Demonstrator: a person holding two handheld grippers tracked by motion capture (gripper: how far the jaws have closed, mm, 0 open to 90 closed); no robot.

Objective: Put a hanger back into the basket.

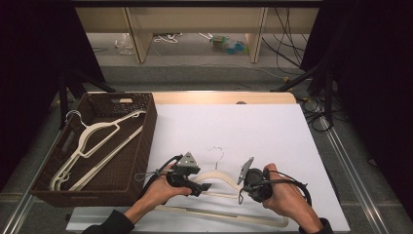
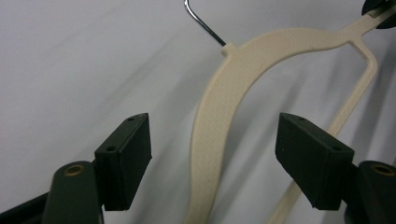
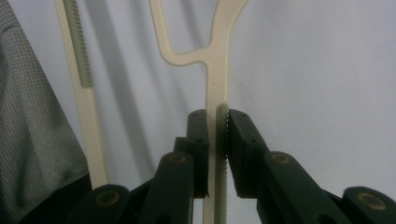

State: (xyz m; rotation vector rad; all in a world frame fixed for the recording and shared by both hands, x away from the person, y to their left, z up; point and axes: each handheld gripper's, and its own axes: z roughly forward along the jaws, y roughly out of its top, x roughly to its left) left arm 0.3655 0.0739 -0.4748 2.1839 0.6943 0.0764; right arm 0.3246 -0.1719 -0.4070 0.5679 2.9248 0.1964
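This looks like a lab or recording studio. Black curtains (image 1: 29, 58) hang at nine and three o'clock around a table covered with a white sheet (image 1: 234, 131). At twelve o'clock, loose cables (image 1: 287, 44) trail over the grey floor beneath a plain wooden bench (image 1: 195, 19), beside stand legs (image 1: 302, 80).

Open white bench (image 1: 253, 131) beyond both sets of jaws; only the cream hanger (image 2: 219, 102) between the left jaws, brown basket (image 1: 141, 146) blocking farther left.

Black curtains (image 1: 29, 58) are hanging at both sides. A pale wooden shelf unit (image 1: 195, 29) is standing beyond the table, cables (image 1: 287, 44) trailing over grey floor (image 1: 204, 73).
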